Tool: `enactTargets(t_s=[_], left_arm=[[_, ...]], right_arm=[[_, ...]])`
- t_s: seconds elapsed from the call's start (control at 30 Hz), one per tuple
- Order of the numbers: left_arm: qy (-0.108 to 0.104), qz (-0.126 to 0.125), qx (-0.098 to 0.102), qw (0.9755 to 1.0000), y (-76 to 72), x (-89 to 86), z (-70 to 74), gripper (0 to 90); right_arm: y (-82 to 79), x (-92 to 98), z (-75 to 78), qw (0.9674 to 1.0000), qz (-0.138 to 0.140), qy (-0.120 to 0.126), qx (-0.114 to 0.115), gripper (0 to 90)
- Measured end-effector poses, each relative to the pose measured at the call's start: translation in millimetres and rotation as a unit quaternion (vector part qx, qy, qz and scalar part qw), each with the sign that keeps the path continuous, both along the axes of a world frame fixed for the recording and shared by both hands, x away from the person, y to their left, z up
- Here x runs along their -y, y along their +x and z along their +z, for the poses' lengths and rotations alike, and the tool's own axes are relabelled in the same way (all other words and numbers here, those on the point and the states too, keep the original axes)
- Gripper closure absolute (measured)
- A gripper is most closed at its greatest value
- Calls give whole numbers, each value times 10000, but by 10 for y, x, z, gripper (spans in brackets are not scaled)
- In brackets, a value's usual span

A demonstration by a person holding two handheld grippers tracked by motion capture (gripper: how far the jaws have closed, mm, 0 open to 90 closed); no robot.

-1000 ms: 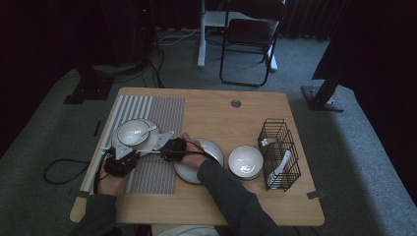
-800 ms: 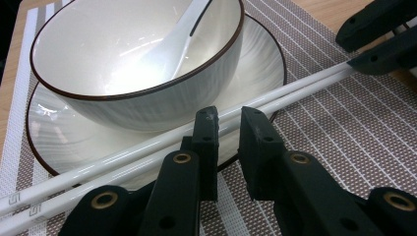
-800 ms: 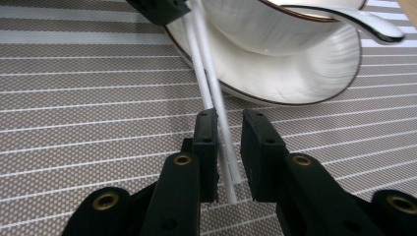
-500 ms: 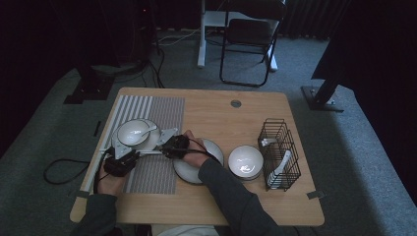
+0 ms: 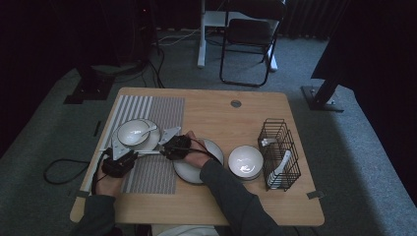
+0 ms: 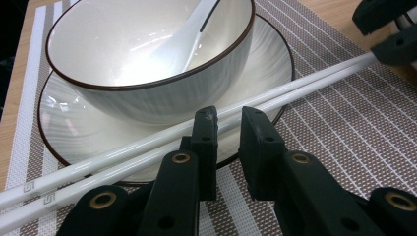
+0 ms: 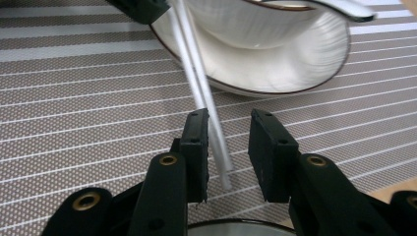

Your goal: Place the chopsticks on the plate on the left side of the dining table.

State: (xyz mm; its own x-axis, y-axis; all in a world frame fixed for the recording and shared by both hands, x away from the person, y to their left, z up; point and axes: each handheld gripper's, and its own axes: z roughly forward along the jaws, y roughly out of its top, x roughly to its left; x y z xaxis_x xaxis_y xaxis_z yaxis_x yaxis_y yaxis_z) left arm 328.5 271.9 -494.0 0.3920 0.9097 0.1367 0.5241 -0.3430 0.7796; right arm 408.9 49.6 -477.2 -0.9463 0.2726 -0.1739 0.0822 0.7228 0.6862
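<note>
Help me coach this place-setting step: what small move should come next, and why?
Probably draw the right gripper back off the chopsticks. Its jaws have just been opening and stand apart from the tips between them, while the left gripper grips the pair, which lies across the plate's rim beside the bowl.

a small mark like "5" on each chopstick [image 6: 30, 187] end.

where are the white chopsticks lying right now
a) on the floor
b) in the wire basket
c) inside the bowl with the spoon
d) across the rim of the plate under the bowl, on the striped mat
d: the left gripper view shows the chopsticks resting across the rim of the plate that carries the bowl, over the striped mat.
</note>
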Motion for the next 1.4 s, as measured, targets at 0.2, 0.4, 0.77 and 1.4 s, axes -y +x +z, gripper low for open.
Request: enactTargets(t_s=[0.2,0.4,0.77,1.4], left_arm=[[8,4,3,10000,8,-2,0,777],[14,6,-6,10000,16,-1,-2,777],[27,12,-13,10000,33,2,-7,777],[64,51,308,9995,-43,-13,123,717]], right_arm=[[6,-39,-51,9999,30,-124,-50,676],[7,-49,-72,9998,23,-188,-80,728],[-27,-49,-80,9997,83,-220,-48,775],[-152,264,125,9983,-501,272,131,607]])
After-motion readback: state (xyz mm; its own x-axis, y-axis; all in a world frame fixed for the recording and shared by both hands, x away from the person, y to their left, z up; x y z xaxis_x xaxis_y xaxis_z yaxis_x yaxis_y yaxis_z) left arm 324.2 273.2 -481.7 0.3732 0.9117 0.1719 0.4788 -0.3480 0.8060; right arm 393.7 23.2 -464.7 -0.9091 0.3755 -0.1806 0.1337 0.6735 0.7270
